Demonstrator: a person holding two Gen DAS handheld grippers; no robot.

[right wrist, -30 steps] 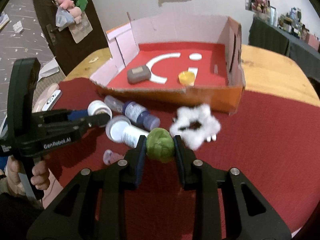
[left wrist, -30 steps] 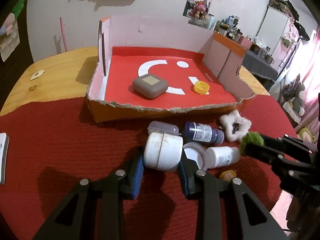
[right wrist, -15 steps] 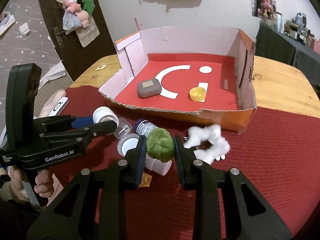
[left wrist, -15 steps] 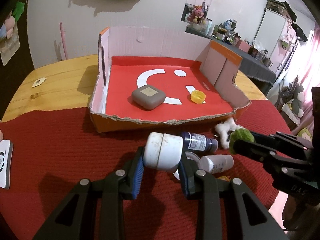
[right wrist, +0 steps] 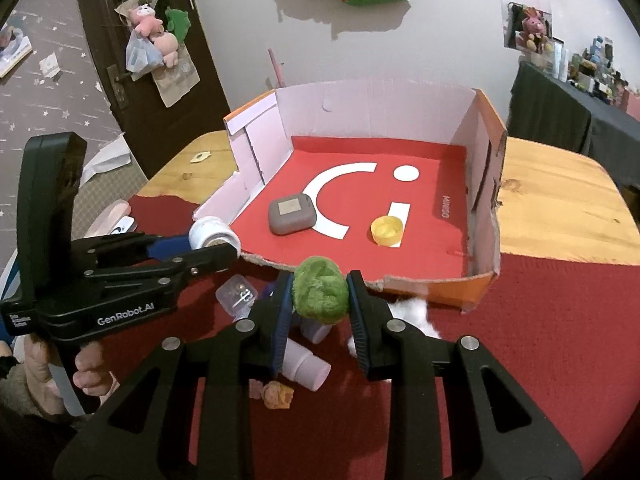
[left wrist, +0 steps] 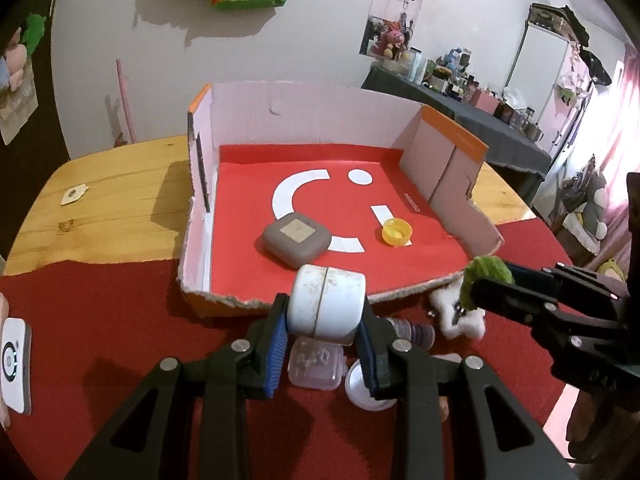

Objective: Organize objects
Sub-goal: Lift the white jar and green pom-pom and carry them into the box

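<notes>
Green pompom (right wrist: 320,295), soft and light, sits clamped in the right gripper (right wrist: 320,300); the left gripper (left wrist: 325,322) clamps the stiff white jar (left wrist: 327,301) at its sides.

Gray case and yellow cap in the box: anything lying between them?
Nothing loose. In both wrist views, only the box's red floor with its white printed arc runs between the gray case and the yellow cap.

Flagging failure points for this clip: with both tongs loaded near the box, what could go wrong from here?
1. The jar is round, gripped at its sides by the left tongs; it might slip.
2. The right tongs with the pompom sit close beside the left; they may collide.
3. The box has a torn front edge that could snag either load.
</notes>
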